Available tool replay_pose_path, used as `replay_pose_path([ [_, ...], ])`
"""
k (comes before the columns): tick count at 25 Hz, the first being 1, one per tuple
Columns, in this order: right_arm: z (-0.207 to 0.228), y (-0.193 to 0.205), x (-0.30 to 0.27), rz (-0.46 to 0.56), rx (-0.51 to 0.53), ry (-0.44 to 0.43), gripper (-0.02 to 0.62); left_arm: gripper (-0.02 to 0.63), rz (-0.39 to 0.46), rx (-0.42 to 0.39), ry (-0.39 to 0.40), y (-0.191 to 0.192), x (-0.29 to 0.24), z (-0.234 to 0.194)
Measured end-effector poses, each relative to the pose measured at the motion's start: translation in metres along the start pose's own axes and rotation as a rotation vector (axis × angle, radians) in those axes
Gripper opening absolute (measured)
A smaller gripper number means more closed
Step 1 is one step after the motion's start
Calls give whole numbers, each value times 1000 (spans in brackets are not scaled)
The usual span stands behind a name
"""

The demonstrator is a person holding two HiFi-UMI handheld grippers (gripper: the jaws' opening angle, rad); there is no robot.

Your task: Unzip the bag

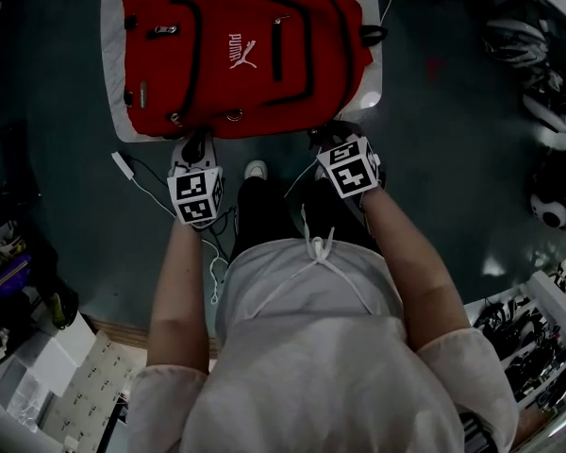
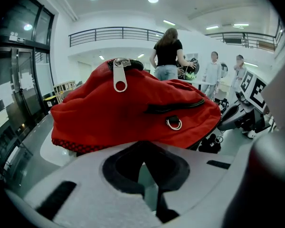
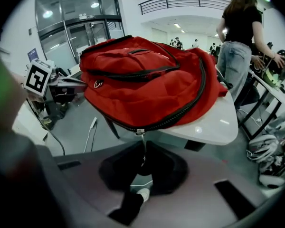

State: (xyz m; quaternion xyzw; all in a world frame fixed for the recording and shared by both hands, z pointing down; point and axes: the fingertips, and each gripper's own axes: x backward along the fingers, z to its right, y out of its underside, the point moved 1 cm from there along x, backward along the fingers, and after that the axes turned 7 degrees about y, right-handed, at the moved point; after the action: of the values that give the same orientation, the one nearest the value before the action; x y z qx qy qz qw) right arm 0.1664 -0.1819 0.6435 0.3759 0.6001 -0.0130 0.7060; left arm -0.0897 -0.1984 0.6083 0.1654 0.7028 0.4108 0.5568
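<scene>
A red backpack (image 1: pixel 236 50) lies flat on a small white table (image 1: pixel 113 111), with both grippers at its near edge. My right gripper (image 1: pixel 328 135) is shut on the thin pull tab of the zip slider (image 3: pixel 139 132). The slider sits on the black zip along the bag's lower rim, and the tab runs down between the dark pads (image 3: pixel 128 167). My left gripper (image 1: pixel 196 144) is just short of the bag's near left corner. Its jaws (image 2: pixel 145 170) are closed with nothing between them. Beyond them I see the red bag (image 2: pixel 133 113), a large silver zip pull (image 2: pixel 119 77) and a metal ring (image 2: pixel 174 123).
A white cable (image 1: pixel 137 177) lies on the dark floor left of my feet. Helmets (image 1: pixel 514 41) and gear sit on the floor at right, boxes at lower left. A person in a black top (image 3: pixel 240 42) stands at another table behind the bag.
</scene>
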Motion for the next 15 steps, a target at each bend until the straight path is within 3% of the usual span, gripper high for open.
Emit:
replay_pose_path([
  [7, 19, 2, 4, -18, 62, 2, 35, 20, 13, 34, -46, 1, 1, -2],
  [15, 27, 2, 5, -39, 25, 21, 37, 20, 9, 31, -48, 1, 0, -1],
])
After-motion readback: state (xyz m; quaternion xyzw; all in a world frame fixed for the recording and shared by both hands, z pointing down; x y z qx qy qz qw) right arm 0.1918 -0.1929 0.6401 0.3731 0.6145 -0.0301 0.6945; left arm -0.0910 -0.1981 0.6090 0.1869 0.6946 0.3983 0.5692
